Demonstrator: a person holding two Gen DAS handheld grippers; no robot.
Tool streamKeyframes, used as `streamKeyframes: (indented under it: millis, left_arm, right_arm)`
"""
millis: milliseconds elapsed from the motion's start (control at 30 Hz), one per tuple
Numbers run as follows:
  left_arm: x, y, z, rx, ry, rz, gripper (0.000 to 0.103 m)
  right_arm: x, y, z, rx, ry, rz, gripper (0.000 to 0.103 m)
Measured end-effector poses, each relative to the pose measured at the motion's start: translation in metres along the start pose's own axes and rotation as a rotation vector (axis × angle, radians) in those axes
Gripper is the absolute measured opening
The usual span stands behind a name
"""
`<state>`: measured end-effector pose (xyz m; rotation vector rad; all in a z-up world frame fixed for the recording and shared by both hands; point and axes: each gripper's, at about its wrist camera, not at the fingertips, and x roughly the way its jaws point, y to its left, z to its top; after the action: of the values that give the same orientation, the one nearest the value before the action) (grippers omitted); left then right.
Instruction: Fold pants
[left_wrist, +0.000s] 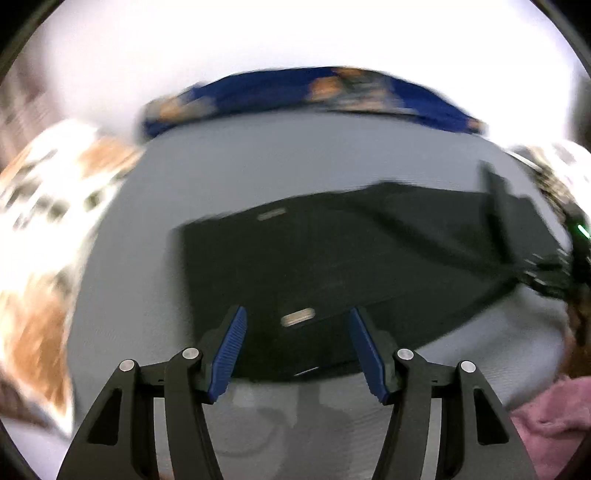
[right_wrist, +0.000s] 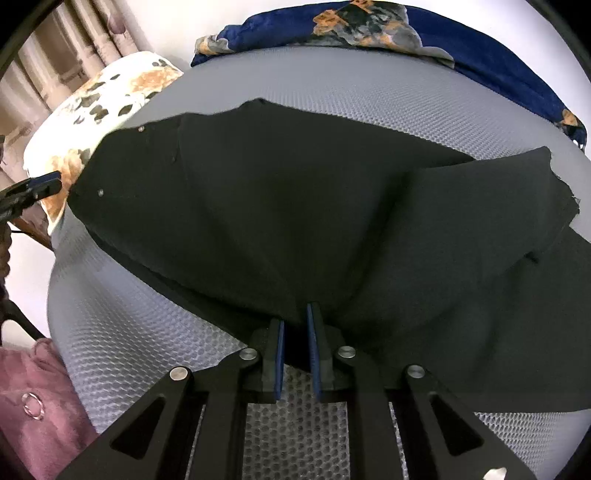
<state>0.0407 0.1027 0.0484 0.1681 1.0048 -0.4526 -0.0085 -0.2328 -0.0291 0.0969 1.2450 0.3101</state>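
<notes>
Black pants (right_wrist: 280, 206) lie spread on a grey mesh mattress (right_wrist: 140, 339). In the right wrist view my right gripper (right_wrist: 297, 314) is shut on the near edge of the pants. The left gripper (right_wrist: 44, 184) shows at that view's left edge, beside the pants' waist end. In the blurred left wrist view the pants (left_wrist: 332, 251) lie ahead, and my left gripper (left_wrist: 297, 314) is open and empty just above their near edge. The right gripper (left_wrist: 546, 269) shows at the pants' far right end there.
A floral white pillow (right_wrist: 107, 96) lies at the mattress's left end. A blue patterned blanket (right_wrist: 406, 33) lies along the far side. A pink cloth (right_wrist: 33, 406) hangs at the near left. Curtains (right_wrist: 62, 44) hang behind.
</notes>
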Motion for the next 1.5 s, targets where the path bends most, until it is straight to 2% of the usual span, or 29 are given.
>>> streamKeyframes:
  millis: [133, 233, 367, 467, 500, 567, 600, 667, 767, 833, 933, 1167, 1333, 1500]
  left_arm:
    - [0.020, -0.074, 0.021, 0.190, -0.020, -0.162, 0.059]
    - [0.040, -0.125, 0.032, 0.306, -0.017, -0.250, 0.059]
    - [0.062, -0.171, 0.037, 0.412, -0.008, -0.305, 0.059]
    - [0.076, -0.189, 0.039, 0.446, 0.015, -0.319, 0.056]
    - [0.082, -0.195, 0.039, 0.457, 0.023, -0.313, 0.054]
    - [0.094, -0.209, 0.036, 0.484, 0.052, -0.318, 0.037]
    - [0.101, -0.214, 0.035, 0.489, 0.069, -0.315, 0.032]
    - [0.111, -0.219, 0.037, 0.489, 0.086, -0.308, 0.013]
    - [0.116, -0.213, 0.041, 0.447, 0.107, -0.326, 0.005]
    - [0.115, -0.211, 0.041, 0.431, 0.109, -0.332, 0.005]
    - [0.116, -0.212, 0.040, 0.429, 0.115, -0.326, 0.005]
    - [0.122, -0.209, 0.042, 0.381, 0.137, -0.333, 0.005]
    - [0.125, -0.207, 0.042, 0.339, 0.151, -0.339, 0.005]
    - [0.129, -0.205, 0.043, 0.315, 0.171, -0.344, 0.005]
  right_arm:
    - [-0.004, -0.008, 0.006, 0.052, -0.001, 0.047, 0.013]
    - [-0.009, -0.010, 0.012, 0.075, -0.017, 0.068, 0.013]
    - [-0.014, -0.008, 0.017, 0.066, -0.035, 0.070, 0.013]
    - [-0.015, -0.009, 0.018, 0.068, -0.040, 0.076, 0.013]
    - [-0.016, -0.009, 0.018, 0.070, -0.043, 0.080, 0.013]
    - [-0.017, -0.010, 0.018, 0.070, -0.046, 0.087, 0.013]
    - [-0.017, -0.012, 0.017, 0.071, -0.047, 0.089, 0.013]
    - [-0.018, -0.014, 0.017, 0.067, -0.035, 0.087, 0.015]
    - [-0.029, -0.022, 0.013, 0.067, -0.054, 0.068, 0.029]
    - [-0.043, -0.037, 0.010, 0.102, -0.103, 0.063, 0.038]
    - [-0.057, -0.079, 0.009, 0.210, -0.158, 0.041, 0.038]
    - [-0.064, -0.217, 0.014, 0.556, -0.286, -0.028, 0.040]
    - [-0.051, -0.281, 0.017, 0.768, -0.333, 0.034, 0.039]
    - [-0.044, -0.305, 0.027, 0.871, -0.377, 0.095, 0.035]
